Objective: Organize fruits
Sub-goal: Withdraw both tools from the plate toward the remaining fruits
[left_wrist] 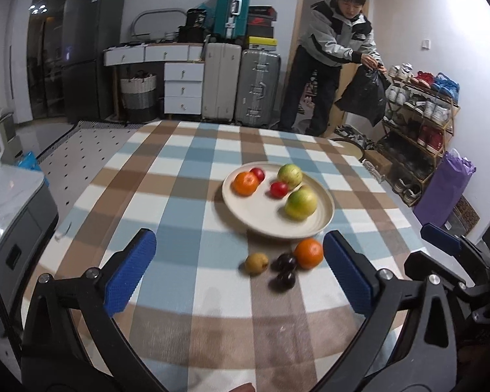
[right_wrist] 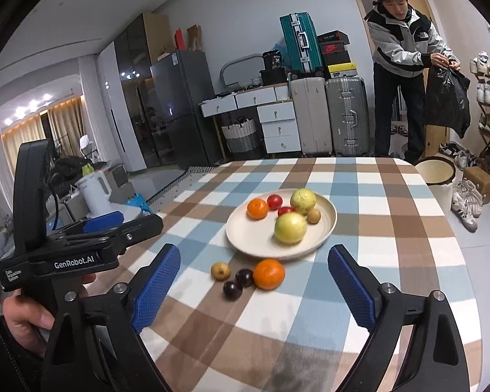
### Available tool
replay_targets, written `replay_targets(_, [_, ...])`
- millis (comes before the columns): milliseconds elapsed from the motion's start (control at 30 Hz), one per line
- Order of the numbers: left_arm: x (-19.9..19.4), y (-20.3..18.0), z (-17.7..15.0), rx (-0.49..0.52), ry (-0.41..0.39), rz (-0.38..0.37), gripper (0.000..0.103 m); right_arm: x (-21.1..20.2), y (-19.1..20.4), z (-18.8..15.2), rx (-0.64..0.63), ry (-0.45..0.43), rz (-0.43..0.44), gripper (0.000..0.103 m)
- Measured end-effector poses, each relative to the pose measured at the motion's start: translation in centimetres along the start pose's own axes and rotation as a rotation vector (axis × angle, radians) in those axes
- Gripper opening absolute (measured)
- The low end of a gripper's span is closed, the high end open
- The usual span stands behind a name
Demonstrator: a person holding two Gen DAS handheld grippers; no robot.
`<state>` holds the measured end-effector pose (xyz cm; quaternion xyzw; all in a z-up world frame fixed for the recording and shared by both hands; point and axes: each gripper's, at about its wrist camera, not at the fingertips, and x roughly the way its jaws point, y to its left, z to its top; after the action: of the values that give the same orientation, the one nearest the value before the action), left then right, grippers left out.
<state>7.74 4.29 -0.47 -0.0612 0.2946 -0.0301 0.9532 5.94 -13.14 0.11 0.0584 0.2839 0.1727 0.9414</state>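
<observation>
I hold both tongs level above the checked tablecloth (right_wrist: pixel 392 215), my left gripper (left_wrist: pixel 238 274) and right gripper (right_wrist: pixel 254 289) released, fingers spread wide. At 12 o'clock ahead sits the fruit plate (right_wrist: pixel 245 232); an orange (right_wrist: pixel 269 273), two plums (right_wrist: pixel 244 277) and a small pear (right_wrist: pixel 220 270) lie just before it.

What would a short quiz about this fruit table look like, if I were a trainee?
1. True or false: the left gripper is holding a fruit.
2. How many fruits lie on the tablecloth outside the plate? A) two B) four C) six
3. Fill in: the orange off the plate lies nearest the plate's ____ rim.

Key
1. False; both it and the right gripper are open and empty.
2. B: the orange, a small yellow-brown fruit and two dark plums.
3. Near.
</observation>
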Motion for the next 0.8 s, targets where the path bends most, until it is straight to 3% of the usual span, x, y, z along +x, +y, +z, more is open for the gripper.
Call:
replay_targets(400, [3.3,1.4,-4.3,-0.013,0.060,0.090,0.102,3.0,-0.3,-3.2,0.037,0.091,-0.015,0.097])
replay_targets(800, [7.2,1.8,-4.8,-0.010,0.089,0.077,0.102,6.9,-2.2,-3.7,0.115,0.168,-0.006,0.097])
